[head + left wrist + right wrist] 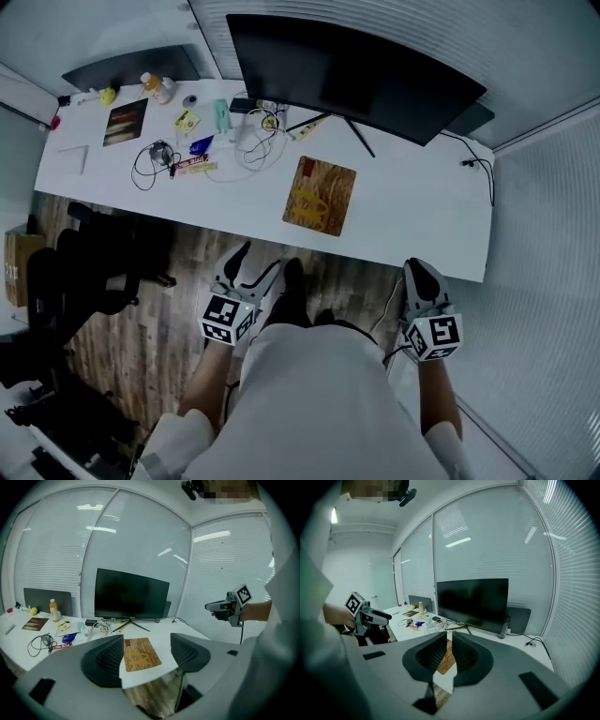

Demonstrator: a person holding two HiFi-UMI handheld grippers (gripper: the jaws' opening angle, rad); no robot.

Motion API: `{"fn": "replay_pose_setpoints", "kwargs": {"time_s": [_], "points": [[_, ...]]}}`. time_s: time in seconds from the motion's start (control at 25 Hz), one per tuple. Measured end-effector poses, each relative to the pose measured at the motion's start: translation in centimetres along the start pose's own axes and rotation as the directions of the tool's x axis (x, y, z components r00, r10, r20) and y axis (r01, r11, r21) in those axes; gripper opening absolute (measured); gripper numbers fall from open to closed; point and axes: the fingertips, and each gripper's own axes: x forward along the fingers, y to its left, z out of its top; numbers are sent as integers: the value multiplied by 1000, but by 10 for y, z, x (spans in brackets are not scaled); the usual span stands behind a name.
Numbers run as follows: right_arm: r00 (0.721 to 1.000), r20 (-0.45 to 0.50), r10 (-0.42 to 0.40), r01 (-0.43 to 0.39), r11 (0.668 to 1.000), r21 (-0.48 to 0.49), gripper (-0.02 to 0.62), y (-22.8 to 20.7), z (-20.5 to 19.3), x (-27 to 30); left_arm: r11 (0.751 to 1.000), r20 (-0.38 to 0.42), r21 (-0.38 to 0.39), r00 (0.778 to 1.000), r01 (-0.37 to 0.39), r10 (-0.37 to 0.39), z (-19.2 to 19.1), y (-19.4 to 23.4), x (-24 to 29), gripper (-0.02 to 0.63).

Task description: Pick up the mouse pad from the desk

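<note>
Left gripper and right gripper held low, short of surface, left jaws apart, right together, pad ahead, half hidden behind jaws.

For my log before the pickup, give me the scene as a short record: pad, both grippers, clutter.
mouse pad: flat on desk, in front of monitor, untouched
left gripper: open, empty, short of the desk edge
right gripper: shut, empty, short of the desk edge
clutter: cables and bottle, left of the pad in the head view
</note>
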Motion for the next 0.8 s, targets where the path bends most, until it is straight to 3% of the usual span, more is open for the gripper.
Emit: {"fn": "replay_pose_setpoints", "kwargs": {"time_s": [0.08,0.16,0.44,0.8], "points": [[1000,-12,-15,15,1000,10,52,0,2,12,1000,-21,13,1000,12,-12,0,12,11,357],[999,-22,-29,30,999,18,52,1,5,23,999,-44,23,999,30,-29,-2,23,22,381],[995,-62,-81,83,996,29,52,7,9,51,994,-146,35,984,107,-101,-24,54,57,404],[985,-127,-120,126,991,40,52,11,0,59,981,-276,36,945,191,-174,-64,59,99,410]]}}
